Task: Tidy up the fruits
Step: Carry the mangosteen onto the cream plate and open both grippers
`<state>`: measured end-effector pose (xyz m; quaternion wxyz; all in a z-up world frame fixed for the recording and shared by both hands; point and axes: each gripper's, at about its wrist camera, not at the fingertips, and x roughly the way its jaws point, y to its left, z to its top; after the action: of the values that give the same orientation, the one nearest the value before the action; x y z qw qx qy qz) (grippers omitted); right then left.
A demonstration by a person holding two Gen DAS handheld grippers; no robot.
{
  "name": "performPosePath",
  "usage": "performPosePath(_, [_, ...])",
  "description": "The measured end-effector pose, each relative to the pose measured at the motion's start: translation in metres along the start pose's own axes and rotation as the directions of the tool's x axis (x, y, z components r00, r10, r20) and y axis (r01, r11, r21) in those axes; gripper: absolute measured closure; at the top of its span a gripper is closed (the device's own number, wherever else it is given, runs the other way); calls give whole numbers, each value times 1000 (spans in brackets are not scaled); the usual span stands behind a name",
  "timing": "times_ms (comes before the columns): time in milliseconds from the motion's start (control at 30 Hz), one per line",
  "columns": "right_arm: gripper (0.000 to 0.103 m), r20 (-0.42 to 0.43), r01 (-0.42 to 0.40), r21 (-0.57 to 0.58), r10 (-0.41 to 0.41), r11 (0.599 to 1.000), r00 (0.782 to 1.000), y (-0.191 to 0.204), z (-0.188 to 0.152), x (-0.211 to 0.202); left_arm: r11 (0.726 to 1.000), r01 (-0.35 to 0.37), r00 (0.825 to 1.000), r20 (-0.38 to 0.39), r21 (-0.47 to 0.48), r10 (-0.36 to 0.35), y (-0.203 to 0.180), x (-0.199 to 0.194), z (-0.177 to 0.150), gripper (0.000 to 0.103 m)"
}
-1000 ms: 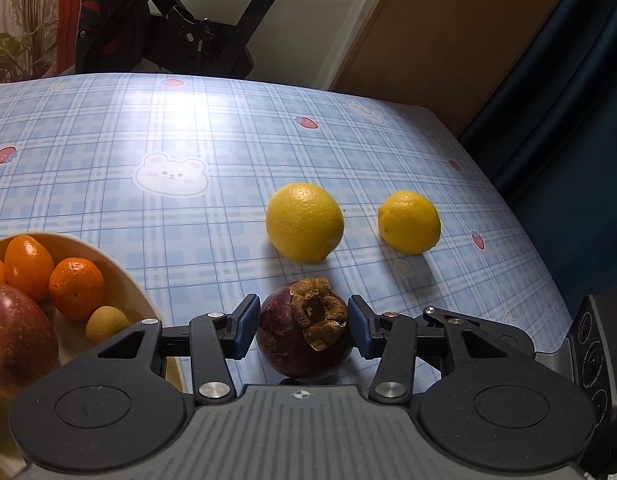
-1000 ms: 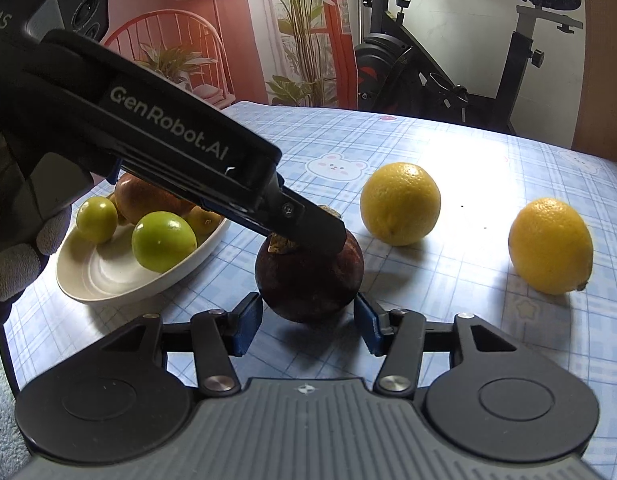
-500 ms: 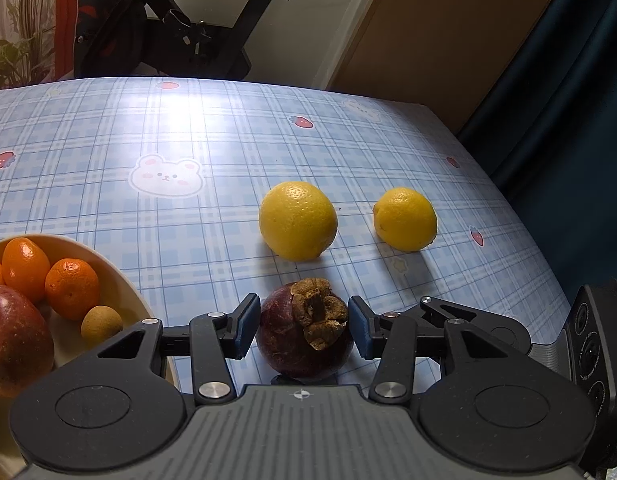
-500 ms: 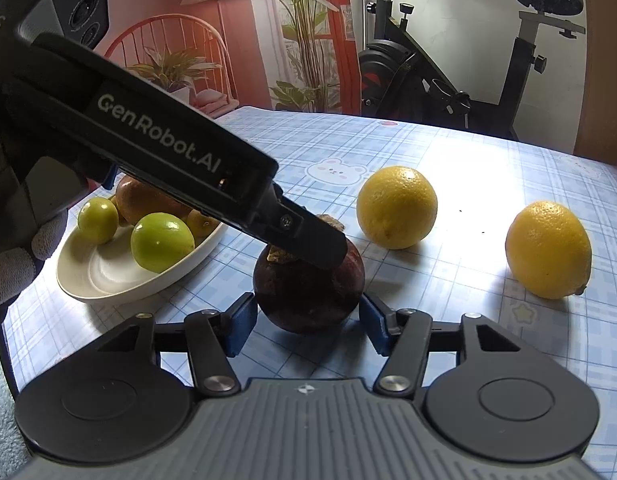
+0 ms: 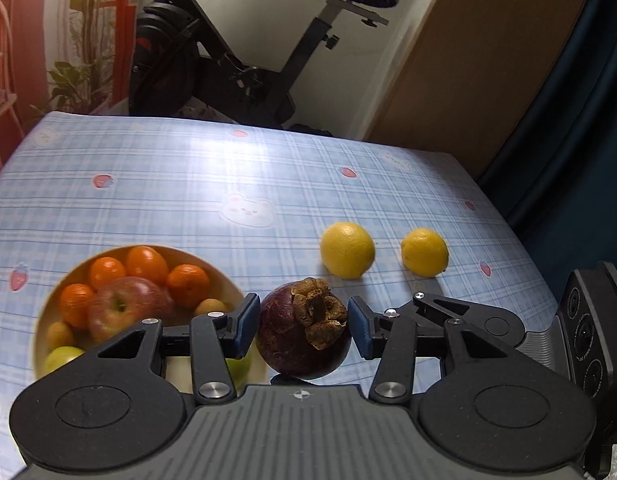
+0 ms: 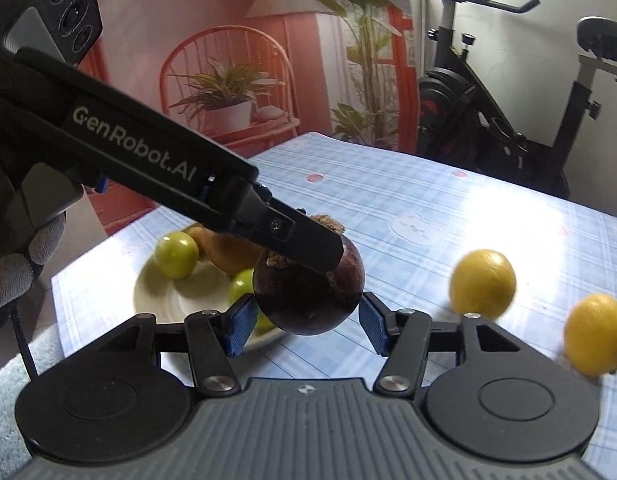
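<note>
Two lemons waiting on desk while left gripper, fingers pinching mangosteen, is carrying it twd bowl; right gripper fingers spread; next: lower, release.

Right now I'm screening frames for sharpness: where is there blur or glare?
Left wrist view: the bowl of fruit is smeared, and glare whitens the tablecloth. Right wrist view: both lemons are motion-blurred, with glare far right; the mangosteen stays sharp.

Left claw clamped around mangosteen; right claw spread, ungripping.
</note>
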<state>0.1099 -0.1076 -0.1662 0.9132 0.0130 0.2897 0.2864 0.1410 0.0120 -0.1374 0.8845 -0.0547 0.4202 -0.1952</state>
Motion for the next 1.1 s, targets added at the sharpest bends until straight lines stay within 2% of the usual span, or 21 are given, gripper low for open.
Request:
performPosePath(200, [44,-42,-97,-73,94,993,995,46,13,31,993,-75,997,15,-86,77,44,-37,-18,53])
performPosePath(400, [44,-118,-126,-103,113,987,987,67,3,68,984,-93,996,-20,-154,91,81,-31,-35,53])
performPosePath(700, [44,-173,-115,-97,97,989,980,65,4,92,982,-96,995,-52,-160,88,98,-15,-35,52])
performPosePath(1100, [44,-192,-111,-93,91,989,977,66,0,102,983,-99,995,-45,-157,93,100,-10,-37,52])
